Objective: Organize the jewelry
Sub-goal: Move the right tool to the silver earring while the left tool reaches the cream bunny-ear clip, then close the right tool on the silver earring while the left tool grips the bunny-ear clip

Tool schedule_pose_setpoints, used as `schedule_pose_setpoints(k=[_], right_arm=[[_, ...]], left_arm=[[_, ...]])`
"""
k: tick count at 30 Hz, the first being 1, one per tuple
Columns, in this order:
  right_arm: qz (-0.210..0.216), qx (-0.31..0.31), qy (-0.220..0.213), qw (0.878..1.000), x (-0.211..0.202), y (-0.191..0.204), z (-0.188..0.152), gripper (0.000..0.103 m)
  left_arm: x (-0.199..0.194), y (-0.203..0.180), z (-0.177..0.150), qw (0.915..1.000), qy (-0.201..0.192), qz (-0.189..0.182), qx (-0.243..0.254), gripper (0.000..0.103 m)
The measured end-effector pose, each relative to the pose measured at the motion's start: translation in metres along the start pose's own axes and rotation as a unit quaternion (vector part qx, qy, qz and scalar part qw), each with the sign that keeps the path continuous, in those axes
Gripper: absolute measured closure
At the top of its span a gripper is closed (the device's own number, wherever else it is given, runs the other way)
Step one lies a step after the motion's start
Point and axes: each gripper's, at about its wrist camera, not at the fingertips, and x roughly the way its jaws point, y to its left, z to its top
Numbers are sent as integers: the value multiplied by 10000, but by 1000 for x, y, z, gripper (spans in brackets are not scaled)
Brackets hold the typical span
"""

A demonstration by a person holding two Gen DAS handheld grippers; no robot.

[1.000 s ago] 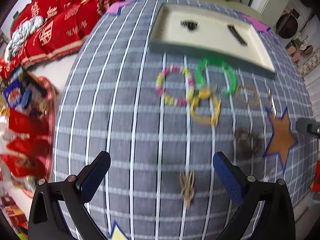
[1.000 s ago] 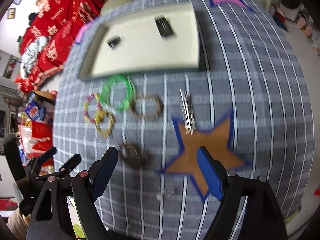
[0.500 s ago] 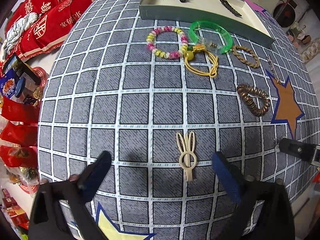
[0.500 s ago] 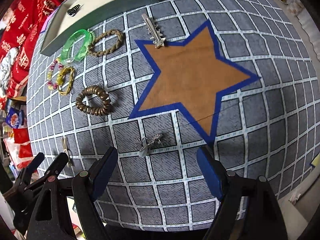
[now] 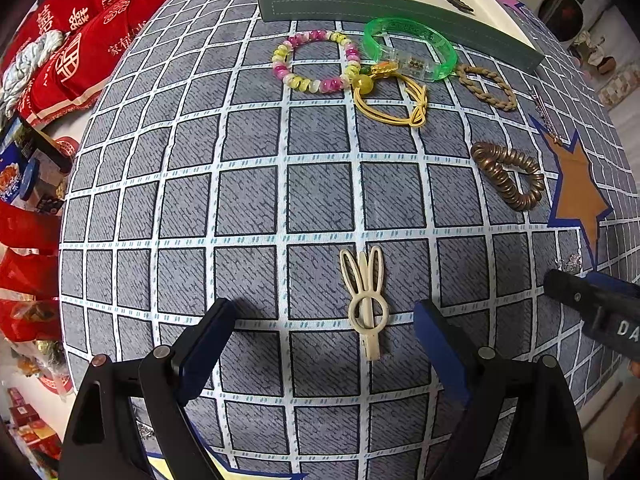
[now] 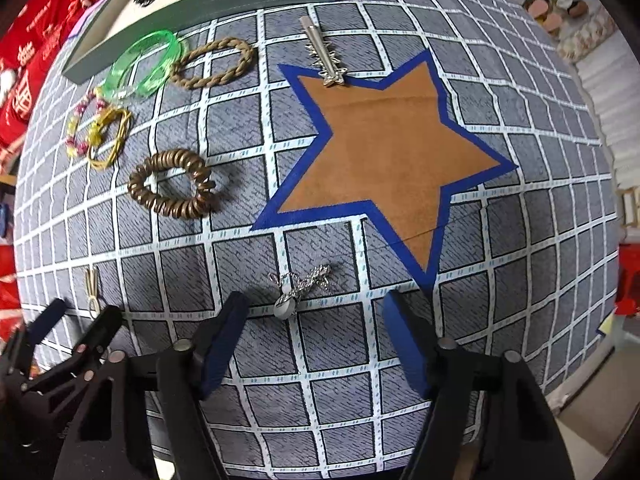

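Cream rabbit-ear hair clip (image 5: 364, 300) flat on the grey checked desk (image 5: 248, 200), ears pointing far, round loop and short stem pointing near, lying between the spread fingers of the left tool (image 5: 326, 328), untouched. Left tool released, jaws wide apart, holding nothing. Small silver chain piece (image 6: 300, 286) with a white round disc at its near end, tangled and glittery, just beyond the gap of the right tool (image 6: 314, 322). Right tool likewise released, jaws wide, grasping nothing. Farther out: bronze coiled hair tie (image 6: 172, 184) left of the orange star (image 6: 384, 148) with blue border; silver spiked clip (image 6: 324, 54) resting across the star's far point. Far left of those, twisted tan rope band (image 6: 214, 64), clear green bangle (image 5: 410, 50), pink-and-yellow bead bracelet (image 5: 316, 62) and yellow cord loop (image 5: 390, 100), clustered and partly touching. Beyond them, a grey-green tray (image 5: 360, 6) holding two dark clips.
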Motion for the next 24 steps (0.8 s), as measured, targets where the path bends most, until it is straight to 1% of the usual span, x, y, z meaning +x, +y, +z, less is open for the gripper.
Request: schedule_pose_setpoints(k=[1, 3, 4, 8, 10, 12, 13, 14, 15, 19, 21, 24], right_arm=[[-43, -29, -14, 10000, 1, 6, -2, 41], [-40, -61, -34, 10000, 5, 13, -6, 46], [-40, -72, -30, 10000, 4, 14, -7, 48], [-63, -151, -40, 9999, 3, 20, -9, 57], [-48, -209, -49, 9998, 0, 19, -8, 67], [-24, -252, -45, 9997, -5, 19, -5, 74], [-6, -268, -45, 9996, -5, 22, -5, 83], [4, -279, -45, 9996, -7, 23, -4, 87], [33, -285, -36, 9996, -7, 25, -4, 90], [195, -228, -35, 9995, -11, 15, 1, 91], [341, -152, -22, 9993, -15, -2, 0, 91], [568, -18, 18, 9984, -17, -14, 1, 91]], left_arm=[[-1, 1, 1, 10000, -5, -3, 14, 9], [-4, 0, -2, 9999, -42, -20, 92, 16], [-9, -2, -2, 9999, -47, -18, 123, 18], [-16, -7, -4, 9996, -98, -42, 277, 32], [-18, -11, -3, 9994, -129, -39, 322, 40], [-21, -14, -2, 9991, -162, -62, 378, 57], [-26, -19, -2, 9991, -164, -68, 394, 62], [-28, -20, -1, 9990, -160, -82, 413, 70], [-30, -21, 0, 9989, -157, -128, 421, 75], [-36, -18, 2, 9987, -111, -393, 318, 75], [-39, -14, 2, 9983, -109, -530, 219, 75], [-41, -8, 2, 9974, -81, -711, 49, 75]])
